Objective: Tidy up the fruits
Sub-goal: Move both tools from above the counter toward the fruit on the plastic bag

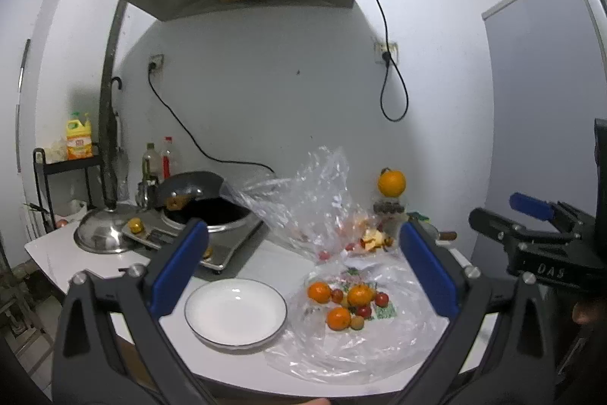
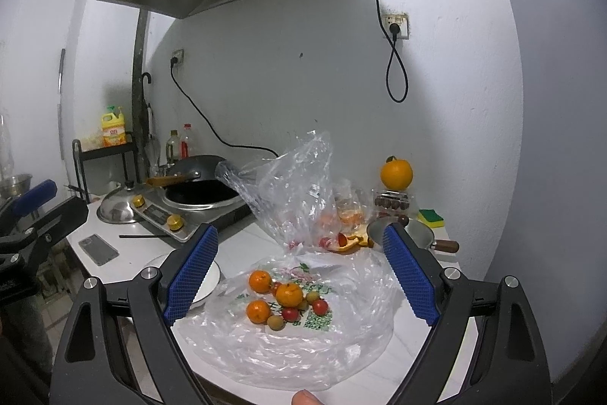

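Note:
Several small oranges (image 1: 338,317) (image 2: 289,294), red cherry tomatoes (image 1: 381,299) (image 2: 320,306) and small tan fruits lie on a flat clear plastic bag (image 1: 353,348) (image 2: 296,348) on the white counter. An empty white plate (image 1: 235,314) (image 2: 212,278) sits left of the bag. My left gripper (image 1: 303,264) is open and empty, held above plate and fruit. My right gripper (image 2: 299,272) is open and empty above the fruit pile; it also shows at the right edge of the left wrist view (image 1: 531,226).
A second crumpled bag (image 1: 303,207) (image 2: 288,185) with more fruit stands behind. A large orange (image 1: 391,183) (image 2: 396,174) sits on a container at the back. Induction cooker with wok (image 1: 208,211) (image 2: 205,194), a steel lid (image 1: 102,234), a phone (image 2: 98,249), bottles and a sponge (image 2: 430,217).

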